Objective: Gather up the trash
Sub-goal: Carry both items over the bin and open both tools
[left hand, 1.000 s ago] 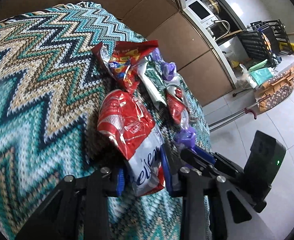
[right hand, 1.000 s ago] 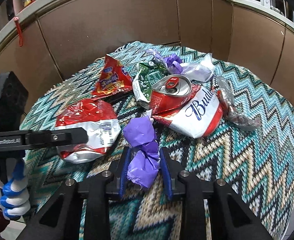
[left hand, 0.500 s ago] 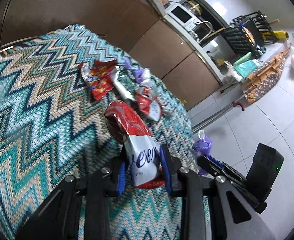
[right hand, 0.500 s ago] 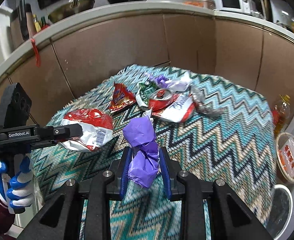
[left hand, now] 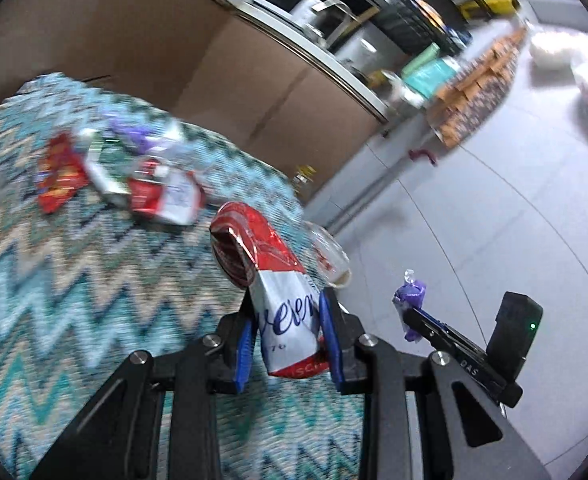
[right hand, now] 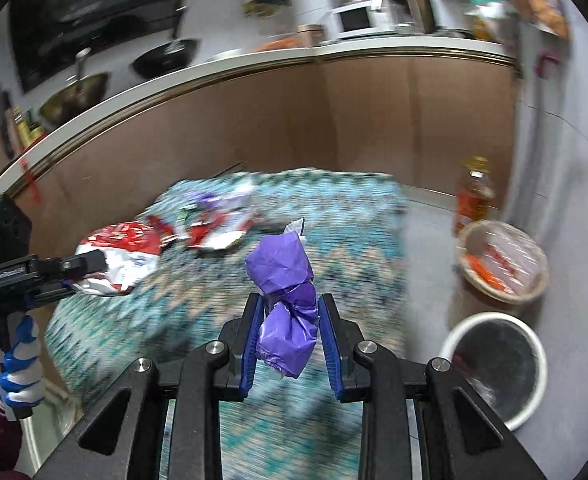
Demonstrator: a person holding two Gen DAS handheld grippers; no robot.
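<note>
The left gripper (left hand: 286, 340) is clamping one crushed can (left hand: 268, 276); the right gripper (right hand: 290, 344) is clamping one purple wrapper (right hand: 284, 300), lower centre of each frame.

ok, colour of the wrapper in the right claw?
Purple wrapper, crumpled; clearest in the right wrist view.

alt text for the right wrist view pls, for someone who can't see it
The right gripper is shut on a crumpled purple wrapper, held above a zigzag-patterned cloth with more litter blurred at its far end. At left, the left gripper, in a gloved hand, holds a crushed red and white can. On the floor at right stand a white-rimmed bin and a basket.
</note>
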